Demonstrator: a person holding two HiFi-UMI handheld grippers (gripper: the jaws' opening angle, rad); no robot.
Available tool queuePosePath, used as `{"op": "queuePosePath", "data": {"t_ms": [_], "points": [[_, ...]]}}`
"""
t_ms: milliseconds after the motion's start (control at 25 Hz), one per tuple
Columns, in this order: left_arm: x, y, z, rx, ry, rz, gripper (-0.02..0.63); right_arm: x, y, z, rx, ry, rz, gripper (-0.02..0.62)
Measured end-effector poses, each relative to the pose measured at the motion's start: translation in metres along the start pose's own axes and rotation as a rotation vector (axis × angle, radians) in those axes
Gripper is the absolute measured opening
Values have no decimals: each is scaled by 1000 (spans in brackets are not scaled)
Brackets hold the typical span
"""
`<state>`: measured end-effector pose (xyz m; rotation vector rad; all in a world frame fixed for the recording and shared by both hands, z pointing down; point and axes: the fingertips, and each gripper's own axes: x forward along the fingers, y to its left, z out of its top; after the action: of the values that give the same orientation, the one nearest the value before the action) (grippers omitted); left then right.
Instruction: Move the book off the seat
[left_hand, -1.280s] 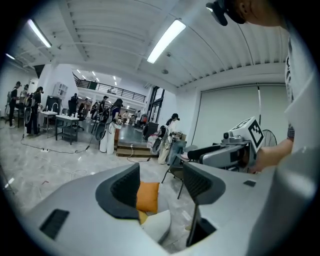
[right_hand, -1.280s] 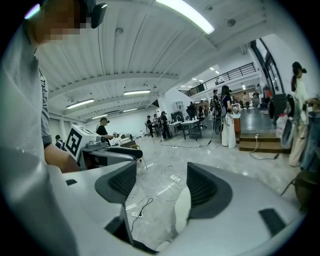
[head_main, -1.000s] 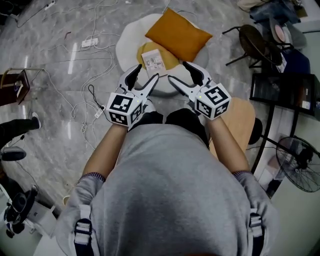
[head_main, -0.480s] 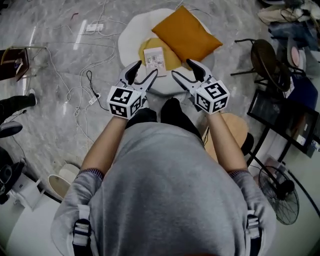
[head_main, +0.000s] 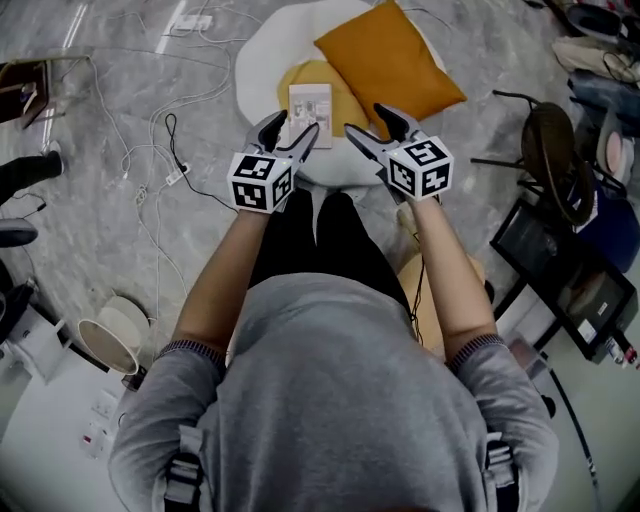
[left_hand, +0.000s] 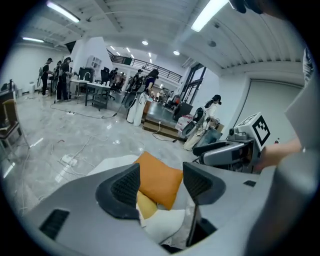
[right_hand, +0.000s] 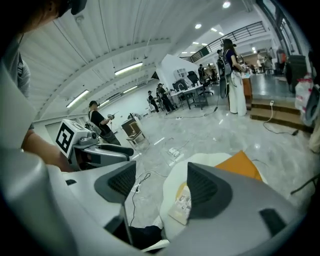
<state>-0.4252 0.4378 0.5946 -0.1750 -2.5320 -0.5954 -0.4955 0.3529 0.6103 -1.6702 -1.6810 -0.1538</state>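
Book (head_main: 310, 113), thin, pale printed cover, flat on yellow cushion (head_main: 300, 75), lying just beyond left gripper (head_main: 292, 131) and right gripper (head_main: 368, 121); both jaws wide, empty, right's just opened further.

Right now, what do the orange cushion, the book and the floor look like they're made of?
Orange cushion: probably woven fabric over soft filling, matte; it shows no glare and its edges bulge.
Book: paper or card cover, thin and flat with print on it.
Floor: polished stone or marble-look tile, glossy; grey veining and streaks of reflected light.
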Motion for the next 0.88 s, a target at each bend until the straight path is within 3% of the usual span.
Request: {"op": "queuePosePath", "data": {"t_ms": [360, 520, 880], "points": [[84, 92, -104, -110, 148, 57, 293, 104, -65, -93, 99, 180, -9, 344], [112, 126, -165, -163, 227, 78, 293, 141, -93, -136, 190, 213, -34, 347], [172, 191, -282, -197, 365, 94, 299, 223, -139, -240, 315, 291, -88, 348]]}}
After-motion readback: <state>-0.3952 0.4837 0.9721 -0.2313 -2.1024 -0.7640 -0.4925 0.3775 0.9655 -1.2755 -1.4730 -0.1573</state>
